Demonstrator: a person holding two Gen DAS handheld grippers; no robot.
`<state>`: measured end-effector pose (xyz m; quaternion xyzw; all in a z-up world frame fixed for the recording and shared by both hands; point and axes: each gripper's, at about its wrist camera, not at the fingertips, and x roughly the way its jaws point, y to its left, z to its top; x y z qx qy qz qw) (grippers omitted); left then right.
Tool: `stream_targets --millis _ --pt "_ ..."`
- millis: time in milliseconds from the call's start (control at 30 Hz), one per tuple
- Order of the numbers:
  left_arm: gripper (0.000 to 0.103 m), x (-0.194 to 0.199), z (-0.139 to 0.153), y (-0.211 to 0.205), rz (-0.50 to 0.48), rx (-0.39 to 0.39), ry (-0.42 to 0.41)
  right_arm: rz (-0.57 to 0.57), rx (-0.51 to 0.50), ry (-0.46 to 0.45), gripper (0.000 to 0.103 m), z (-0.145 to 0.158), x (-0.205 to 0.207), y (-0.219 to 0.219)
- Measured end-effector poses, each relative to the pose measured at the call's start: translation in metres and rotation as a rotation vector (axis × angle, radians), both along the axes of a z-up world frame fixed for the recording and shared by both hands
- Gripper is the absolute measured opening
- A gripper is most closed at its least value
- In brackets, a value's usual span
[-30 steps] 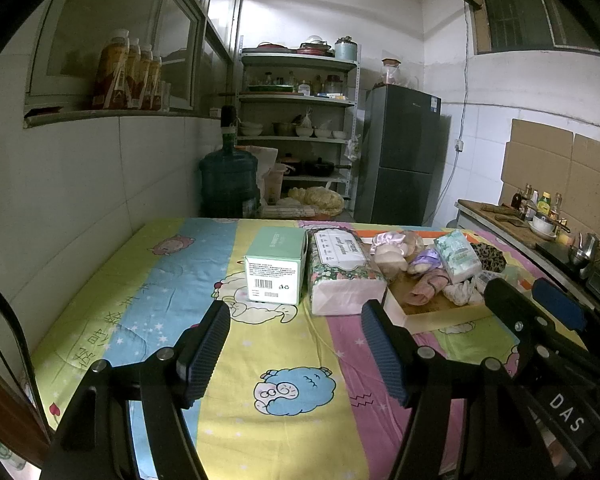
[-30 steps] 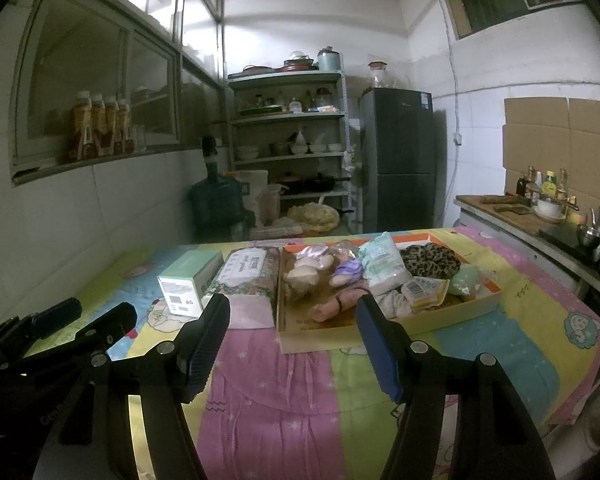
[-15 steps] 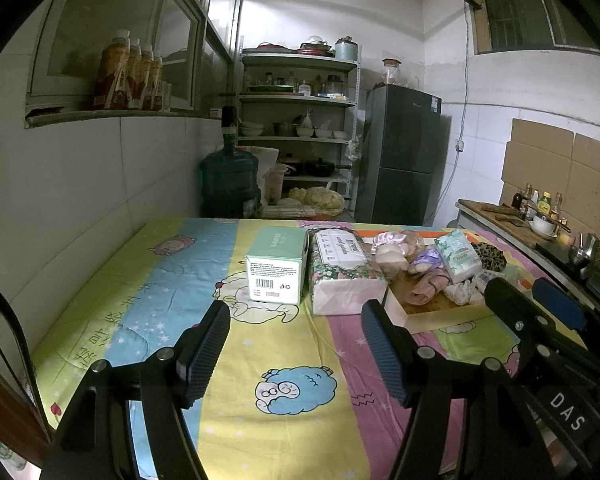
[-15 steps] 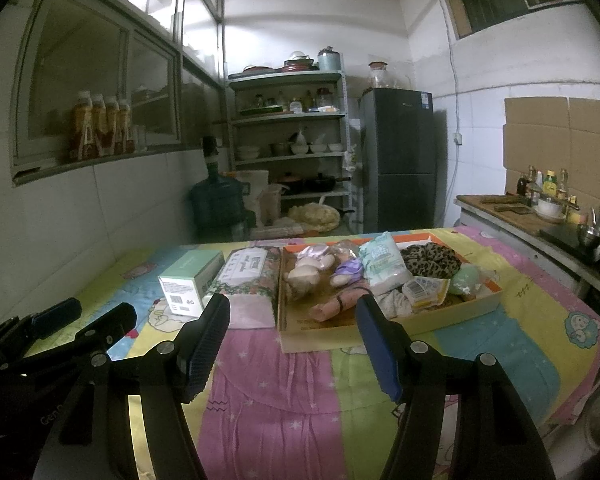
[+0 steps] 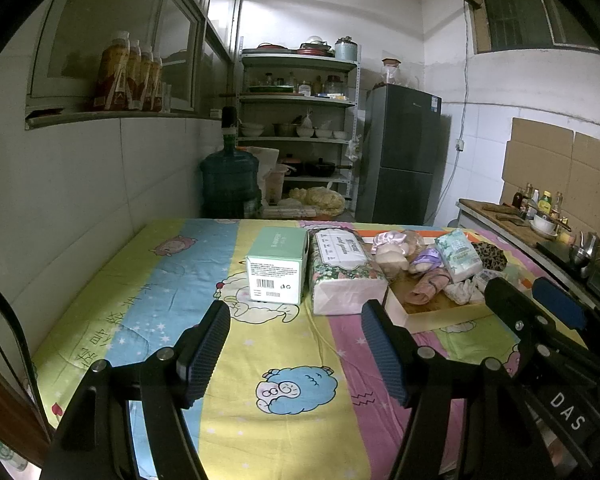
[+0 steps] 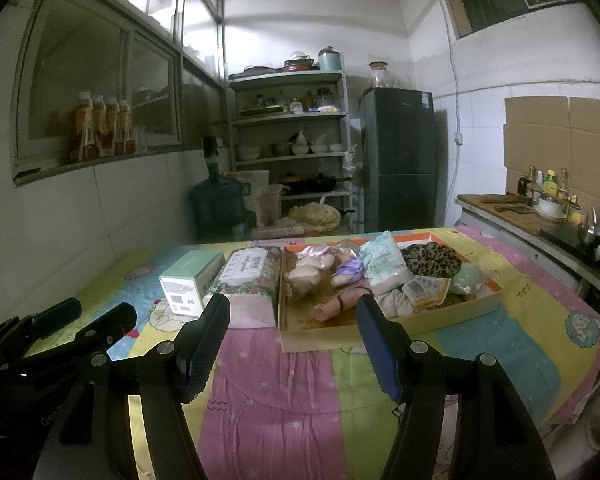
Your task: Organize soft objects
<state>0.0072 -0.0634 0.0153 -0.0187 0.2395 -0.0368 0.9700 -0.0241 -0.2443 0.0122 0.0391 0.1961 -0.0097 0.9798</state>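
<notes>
The left gripper [image 5: 296,344] is occupying the bottom centre of its view, jaws standing wide with nothing between them, above the striped cartoon-print tablecloth [image 5: 292,360]. The right gripper [image 6: 292,336] is occupying the bottom centre of its own view, jaws equally wide and empty. Beyond the fingers, at frame centre, a green box [image 5: 278,266] is standing beside a floral tissue pack [image 5: 344,270], the two touching or nearly touching. To the right of the pack, a shallow cardboard tray [image 6: 452,314] is holding the soft objects: a pale plush toy [image 6: 306,274], a purple item [image 6: 350,268], a pink rolled cloth [image 6: 340,300], a white-and-teal soft packet [image 6: 382,266], a leopard-print fabric [image 6: 432,260] and a pale green item [image 6: 466,278]. At the far centre of the frame, a water jug [image 5: 230,184], a metal shelf unit [image 5: 296,136] and a dark refrigerator [image 5: 400,156] are standing against the wall.
</notes>
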Motion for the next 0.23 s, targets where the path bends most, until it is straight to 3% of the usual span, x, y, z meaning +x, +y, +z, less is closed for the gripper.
stream_targets --millis 233 --pt "0.068 0.0004 0.0015 0.0032 0.007 0.001 -0.009 0.001 0.000 0.000 0.067 -0.0002 -0.0001 -0.0003"
